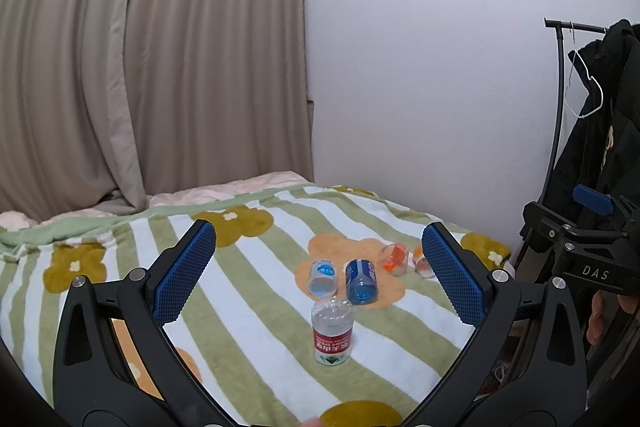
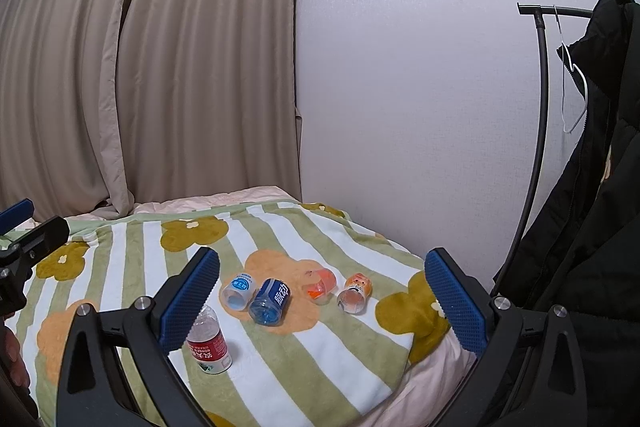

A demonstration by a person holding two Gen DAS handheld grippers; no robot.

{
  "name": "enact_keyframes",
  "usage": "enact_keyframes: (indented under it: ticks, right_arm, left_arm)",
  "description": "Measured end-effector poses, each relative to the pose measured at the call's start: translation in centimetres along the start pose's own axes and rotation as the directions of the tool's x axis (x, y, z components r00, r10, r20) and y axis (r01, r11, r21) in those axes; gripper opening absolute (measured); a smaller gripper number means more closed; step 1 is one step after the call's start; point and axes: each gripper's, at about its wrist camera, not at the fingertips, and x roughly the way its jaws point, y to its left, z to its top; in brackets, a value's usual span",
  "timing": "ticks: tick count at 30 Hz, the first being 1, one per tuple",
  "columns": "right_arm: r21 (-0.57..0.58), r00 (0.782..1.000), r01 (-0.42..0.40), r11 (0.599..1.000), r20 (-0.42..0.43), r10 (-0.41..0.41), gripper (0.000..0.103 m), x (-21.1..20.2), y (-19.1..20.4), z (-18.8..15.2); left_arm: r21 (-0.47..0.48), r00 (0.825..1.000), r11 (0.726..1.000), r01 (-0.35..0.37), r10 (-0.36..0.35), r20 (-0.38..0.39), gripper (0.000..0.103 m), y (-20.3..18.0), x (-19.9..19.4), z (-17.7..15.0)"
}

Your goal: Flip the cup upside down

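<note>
Cups sit on a striped flower blanket (image 1: 248, 311), all cut from bottles. Red-label cup (image 1: 332, 331) stands w/ long axis vertical, nearest the cams; right wrist view shows it (image 2: 208, 341) leaning slightly, partly behind a blue pad. White cup (image 1: 322, 277) lies on its side, open mouth toward cam, axis running roughly front-to-back. Blue cup (image 1: 361, 281) just beside it, also tipped, mouth toward cam. Orange cup (image 1: 395, 258) further right, on its side.

Left gripper (image 1: 318, 267) spread wide, nothing between the pads, held above the blanket, apart from all cups. Right gripper (image 2: 322, 297) likewise wide, holding nothing.

Left wrist view: fourth small cup (image 1: 422, 263) mostly hidden by a pad; right wrist view shows it whole (image 2: 354, 293), orange-white print, mouth toward cam. Right wrist view also shows the blanket's front-right corner w/ pink bedding (image 2: 432, 371) under it. Curtain (image 1: 152, 67) behind, coat rack (image 2: 540, 107) at right.
</note>
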Motion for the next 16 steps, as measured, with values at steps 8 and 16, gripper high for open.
enact_keyframes:
  ticks: [8,16]
  right_arm:
    - [0.002,1.000,0.000,1.000,0.000,0.000,0.102,0.03,-0.05,-0.01]
    - [0.004,1.000,0.000,1.000,0.000,0.000,0.102,-0.04,-0.07,-0.07]
  left_arm:
    - [0.007,1.000,1.000,-0.010,0.010,0.015,0.103,-0.27,0.02,-0.02]
    - [-0.003,1.000,1.000,0.003,-0.003,0.030,0.103,-0.13,-0.16,-0.19]
